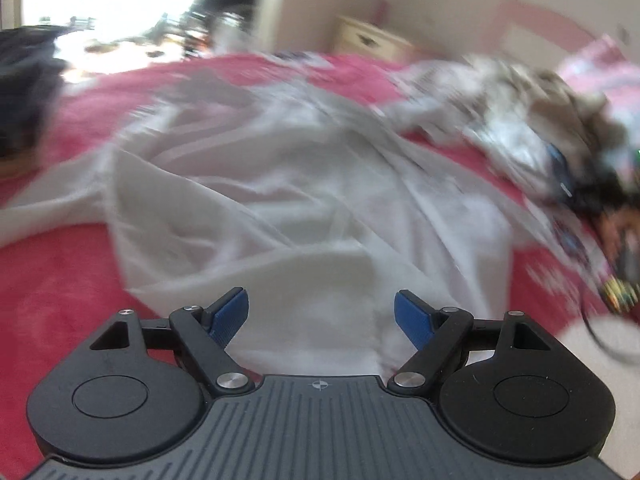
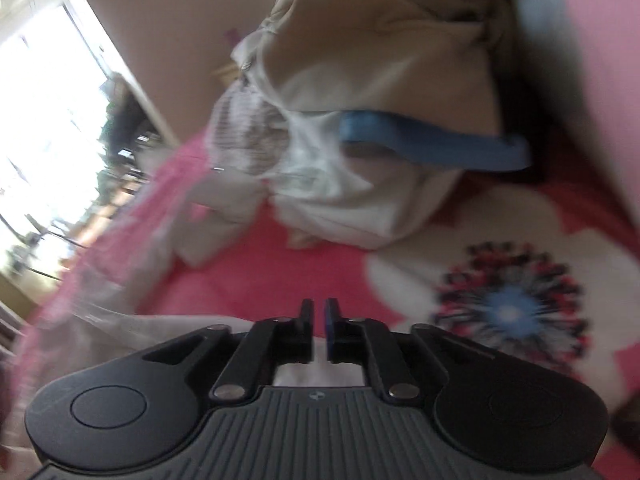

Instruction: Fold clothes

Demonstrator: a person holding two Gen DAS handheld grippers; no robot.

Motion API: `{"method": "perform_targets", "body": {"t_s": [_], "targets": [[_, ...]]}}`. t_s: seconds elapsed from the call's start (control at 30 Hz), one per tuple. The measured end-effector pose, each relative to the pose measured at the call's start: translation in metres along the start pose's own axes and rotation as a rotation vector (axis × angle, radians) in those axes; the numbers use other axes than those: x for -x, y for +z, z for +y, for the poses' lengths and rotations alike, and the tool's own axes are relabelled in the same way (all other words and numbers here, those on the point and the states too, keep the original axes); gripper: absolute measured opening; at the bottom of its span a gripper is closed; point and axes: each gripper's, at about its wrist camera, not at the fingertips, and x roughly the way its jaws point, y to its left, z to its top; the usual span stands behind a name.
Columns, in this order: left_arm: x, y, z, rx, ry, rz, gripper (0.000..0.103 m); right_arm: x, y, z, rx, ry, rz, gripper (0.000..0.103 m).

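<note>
White cloth, a garment (image 1: pixel 288 200), is lying spread and creased across the pink bedspread (image 1: pixel 60 280), and we are reading it as the piece being folded. It is sitting directly ahead of the left gripper (image 1: pixel 322 318), whose blue pads (image 1: pixel 230 314) are standing wide apart with nothing between them; the cloth's near edge is running under the gap. We are judging that the left gripper is positioned there to take that near edge.

We are seeing the right gripper (image 2: pixel 319 322) with its jaws drawn almost together, only a thin slit showing. White fabric (image 2: pixel 316 376) is visible just behind the fingertips, but we are not able to tell whether any of it is pinched. This view is tilted and blurred, so we are taking the gripper to be in motion.

Moving outward, a heap of unfolded clothes (image 2: pixel 360 100) is lying beyond the right gripper, beige and white, with a blue strap (image 2: pixel 432 142) across it. We are judging it to be the waiting pile, set apart to leave folding room. The same heap (image 1: pixel 520 112) is showing at the right of the left view, near the garment.

A large flower print (image 2: pixel 508 304) is marking the bedspread near the right gripper. A pale cabinet (image 1: pixel 372 40) is standing by the far wall, and bright window light is washing out the left of both views.
</note>
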Motion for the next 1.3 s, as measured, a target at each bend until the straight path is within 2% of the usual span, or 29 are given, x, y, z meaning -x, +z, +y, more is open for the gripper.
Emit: {"method": "perform_targets", "body": {"t_s": [0.07,0.17,0.3,0.37,0.4,0.47,0.53,0.6,0.7,0.77,0.8,0.87,1.07,1.17,1.3], "targets": [[0.009,0.008,0.015,0.081,0.027,-0.051,0.081,0.021,-0.006,0.009,0.021,-0.03,-0.077,0.033],[0.01,0.017,0.04,0.224,-0.015,-0.037,0.081,0.06,-0.021,0.046,0.15,0.127,-0.088,0.033],[-0.011,0.015,0.054,0.355,-0.052,0.142,0.08,0.102,-0.081,0.128,0.558,0.428,0.101,0.033],[-0.018,0.006,0.054,0.382,-0.071,0.183,0.08,0.113,-0.119,0.164,0.696,0.52,0.22,0.033],[-0.02,0.0,0.056,0.404,-0.082,0.192,0.08,0.113,-0.137,0.177,0.719,0.551,0.292,0.033],[-0.021,-0.012,0.059,0.446,-0.1,0.207,0.079,0.098,-0.16,0.193,0.648,0.578,0.436,0.033],[-0.019,-0.022,0.065,0.467,-0.096,0.206,0.079,0.074,-0.176,0.201,0.535,0.56,0.534,0.033],[-0.013,-0.028,0.068,0.454,-0.088,0.2,0.079,0.049,-0.185,0.206,0.419,0.527,0.582,0.033],[-0.005,-0.028,0.065,0.372,-0.059,0.206,0.079,0.021,-0.196,0.212,0.335,0.487,0.593,0.034],[-0.001,-0.028,0.058,0.31,-0.056,0.201,0.08,0.007,-0.201,0.215,0.316,0.501,0.601,0.026],[0.001,-0.028,0.054,0.277,-0.058,0.194,0.08,0.004,-0.202,0.215,0.298,0.514,0.612,0.015],[0.004,-0.027,0.043,0.208,-0.063,0.166,0.081,-0.004,-0.204,0.217,0.264,0.539,0.632,0.004],[0.007,-0.03,0.017,0.084,-0.117,0.098,0.081,0.014,-0.203,0.229,0.186,0.765,0.638,0.001],[0.005,-0.031,0.01,0.054,-0.125,0.088,0.081,0.023,-0.205,0.237,0.128,0.878,0.699,0.001],[0.007,-0.032,0.012,0.065,-0.091,0.053,0.08,0.03,-0.21,0.248,0.046,0.967,0.799,0.002]]}}
